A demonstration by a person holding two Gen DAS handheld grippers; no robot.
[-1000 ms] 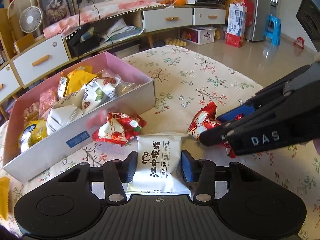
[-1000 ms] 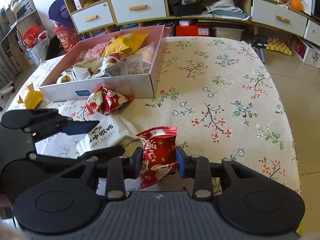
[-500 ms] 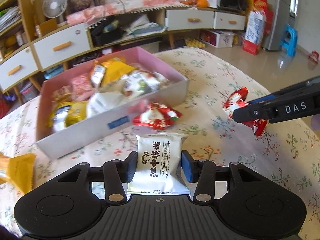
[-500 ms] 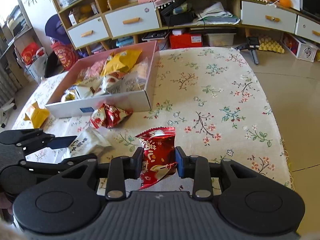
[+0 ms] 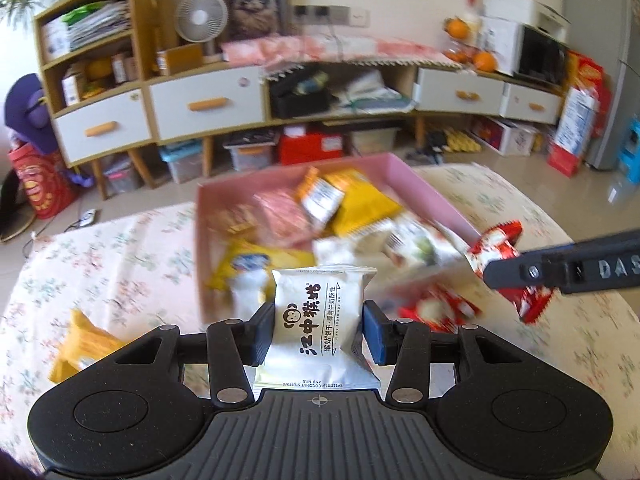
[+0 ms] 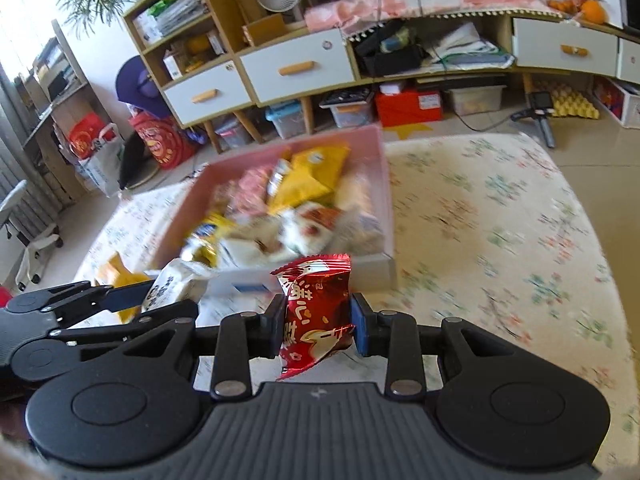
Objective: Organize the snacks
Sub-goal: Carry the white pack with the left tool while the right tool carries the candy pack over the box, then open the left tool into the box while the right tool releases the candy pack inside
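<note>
My left gripper [image 5: 318,330] is shut on a white biscuit packet [image 5: 318,320] with black lettering, held up in front of the pink box [image 5: 432,194]. My right gripper [image 6: 318,326] is shut on a red foil snack packet [image 6: 316,312], lifted just before the box's near wall [image 6: 376,268]. The box holds several yellow, pink and white packets. In the left wrist view the right gripper [image 5: 498,268] comes in from the right with the red packet [image 5: 496,246]. In the right wrist view the left gripper [image 6: 160,294] shows at the left with its white packet [image 6: 172,286].
A second red packet [image 5: 438,308] lies on the floral tablecloth [image 6: 500,216] near the box's front corner. A yellow packet [image 5: 82,344] lies on the cloth to the left. Behind the table stand shelves and white drawers [image 5: 208,104].
Both grippers have risen off the table with their packets and moved towards the pink box. The left one swung round, so the box now lies straight ahead of it.
</note>
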